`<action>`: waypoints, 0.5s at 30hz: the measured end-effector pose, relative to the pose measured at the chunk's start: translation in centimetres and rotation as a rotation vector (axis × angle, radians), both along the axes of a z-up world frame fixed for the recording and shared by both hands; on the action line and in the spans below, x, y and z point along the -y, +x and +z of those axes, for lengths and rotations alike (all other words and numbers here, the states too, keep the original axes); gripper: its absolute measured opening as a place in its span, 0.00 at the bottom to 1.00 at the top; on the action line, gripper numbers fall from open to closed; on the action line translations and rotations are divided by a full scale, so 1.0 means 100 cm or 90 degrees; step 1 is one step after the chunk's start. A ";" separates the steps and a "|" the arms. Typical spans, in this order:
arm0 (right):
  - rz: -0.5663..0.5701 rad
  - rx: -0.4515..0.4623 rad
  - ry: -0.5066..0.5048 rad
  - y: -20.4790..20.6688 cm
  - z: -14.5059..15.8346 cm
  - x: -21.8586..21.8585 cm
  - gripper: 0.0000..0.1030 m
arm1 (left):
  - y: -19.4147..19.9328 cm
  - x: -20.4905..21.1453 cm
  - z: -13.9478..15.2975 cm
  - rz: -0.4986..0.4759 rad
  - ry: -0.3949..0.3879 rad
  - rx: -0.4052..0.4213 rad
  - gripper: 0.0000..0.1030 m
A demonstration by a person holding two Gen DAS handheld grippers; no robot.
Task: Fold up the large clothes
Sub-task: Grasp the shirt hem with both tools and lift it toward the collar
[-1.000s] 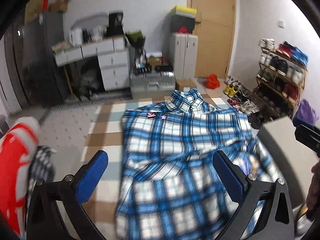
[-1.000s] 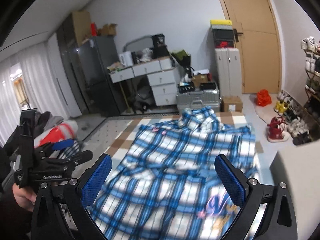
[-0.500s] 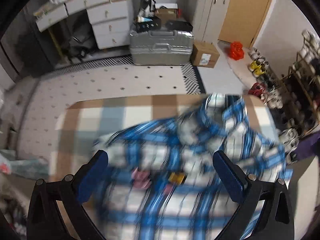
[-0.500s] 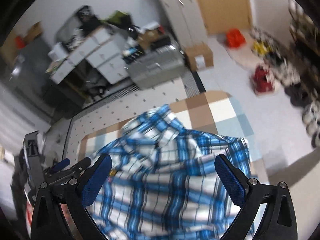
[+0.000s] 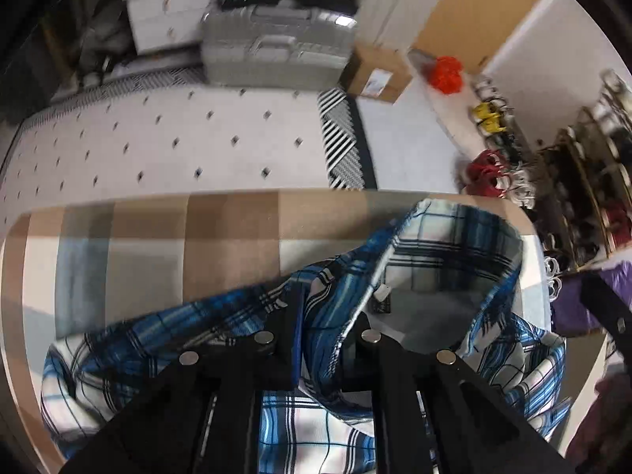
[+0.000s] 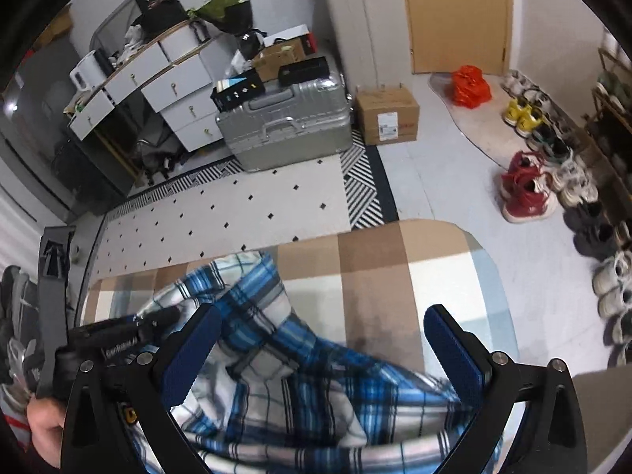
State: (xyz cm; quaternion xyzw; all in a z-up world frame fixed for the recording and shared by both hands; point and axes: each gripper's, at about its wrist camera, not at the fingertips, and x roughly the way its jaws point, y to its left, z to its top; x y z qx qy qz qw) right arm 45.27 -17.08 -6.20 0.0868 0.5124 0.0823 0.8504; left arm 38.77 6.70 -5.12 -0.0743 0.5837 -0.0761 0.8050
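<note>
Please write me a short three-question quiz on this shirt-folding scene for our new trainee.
1. True or false: the left gripper is shut on the plaid shirt.
2. Multiple choice: the right gripper is (a) wide open above the shirt, (b) shut on the collar, (c) holding a shoe.
3. Fill in: the shirt lies on a checked ___ in brown, white and pale blue.

Key
1. True: its fingers pinch a fold of cloth beside the collar.
2. (a): both blue pads stand apart, with the shirt below them.
3. Cloth, covering the work surface.
</note>
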 end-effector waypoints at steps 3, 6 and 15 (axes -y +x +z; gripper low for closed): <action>0.016 0.001 0.015 0.003 0.003 -0.006 1.00 | -0.016 -0.005 0.019 -0.012 0.012 0.064 0.01; 0.034 -0.004 0.007 0.004 0.008 -0.014 1.00 | -0.048 -0.012 0.040 -0.020 -0.006 0.119 0.01; 0.120 -0.056 -0.159 -0.009 -0.025 -0.061 0.97 | -0.083 -0.021 0.062 -0.027 -0.011 0.169 0.01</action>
